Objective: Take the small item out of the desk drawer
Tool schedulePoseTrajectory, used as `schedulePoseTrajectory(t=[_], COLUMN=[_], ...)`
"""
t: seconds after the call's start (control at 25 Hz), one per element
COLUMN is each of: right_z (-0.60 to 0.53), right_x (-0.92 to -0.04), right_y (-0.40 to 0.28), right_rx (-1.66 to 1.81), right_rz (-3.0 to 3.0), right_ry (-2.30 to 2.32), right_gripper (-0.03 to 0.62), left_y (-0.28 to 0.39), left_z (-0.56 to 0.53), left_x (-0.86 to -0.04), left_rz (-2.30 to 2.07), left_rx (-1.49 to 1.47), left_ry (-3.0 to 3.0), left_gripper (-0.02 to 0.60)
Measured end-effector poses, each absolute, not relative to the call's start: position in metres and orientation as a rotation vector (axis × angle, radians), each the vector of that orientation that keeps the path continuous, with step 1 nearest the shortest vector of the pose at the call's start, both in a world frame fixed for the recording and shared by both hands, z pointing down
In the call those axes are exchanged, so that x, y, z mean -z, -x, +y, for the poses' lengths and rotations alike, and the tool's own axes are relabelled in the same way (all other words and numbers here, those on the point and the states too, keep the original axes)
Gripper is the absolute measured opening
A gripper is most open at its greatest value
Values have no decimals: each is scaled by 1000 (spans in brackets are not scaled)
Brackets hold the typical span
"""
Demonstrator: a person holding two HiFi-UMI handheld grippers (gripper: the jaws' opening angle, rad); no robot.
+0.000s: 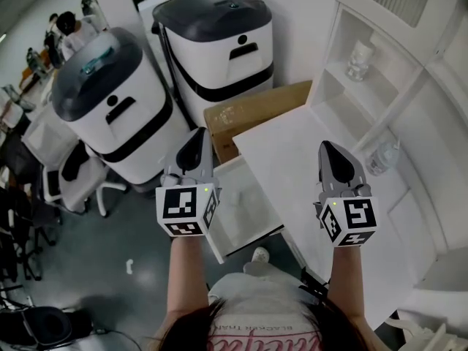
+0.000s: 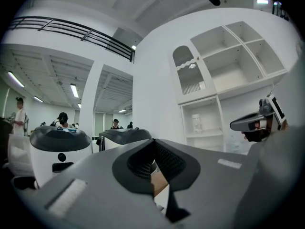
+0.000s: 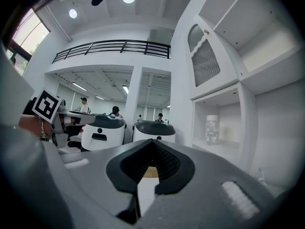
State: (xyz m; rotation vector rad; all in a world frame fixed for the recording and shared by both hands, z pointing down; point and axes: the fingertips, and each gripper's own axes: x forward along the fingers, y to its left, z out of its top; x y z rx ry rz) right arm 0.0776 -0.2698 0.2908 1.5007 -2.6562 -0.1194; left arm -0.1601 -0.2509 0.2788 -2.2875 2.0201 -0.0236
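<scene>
A white drawer (image 1: 245,212) stands pulled out from the left side of the white desk (image 1: 292,152). No small item shows inside it. My left gripper (image 1: 196,141) hovers level above the drawer's left edge, jaws shut and empty. My right gripper (image 1: 331,152) is held level over the desk top, its jaws also closed on nothing. In the left gripper view the left gripper (image 2: 153,144) has its pads meeting, and the right gripper (image 2: 257,123) shows at the right. In the right gripper view the right gripper (image 3: 151,143) has its tips touching.
Two white and black machines (image 1: 110,115) (image 1: 216,42) stand beyond the drawer, with a cardboard box (image 1: 256,112) beside the desk. Shelves at the right hold a jar (image 1: 360,58); a clear bottle (image 1: 382,157) stands on the desk. An office chair (image 1: 80,178) is at the left.
</scene>
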Motion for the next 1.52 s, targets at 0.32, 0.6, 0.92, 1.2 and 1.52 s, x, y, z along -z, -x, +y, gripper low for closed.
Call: schedulePoseTrajectory(t=[0.32, 0.6, 0.92, 1.2, 1.52], right_z=[-287, -289, -288, -286, -282], right_x=[-305, -311, -323, -345, -378], right_y=[-86, -88, -87, -82, -77], right_rx=[81, 55, 7, -55, -158], right_rz=[-2654, -2654, -2633, -2586, -2523], right_ry=[-1486, -1479, -1483, -1486, -1497], right_gripper=[2, 2, 2, 2, 2], left_y=[154, 149, 149, 151, 147], left_z=[-268, -276, -280, -286, -294], left_x=[-288, -298, -318, -351, -405], left_rz=[2025, 2033, 2036, 2052, 2058], left_rx=[12, 54, 111, 208, 328], left_ry=[2319, 2374, 2455, 2526, 2663], left_gripper=[78, 226, 313, 311, 311])
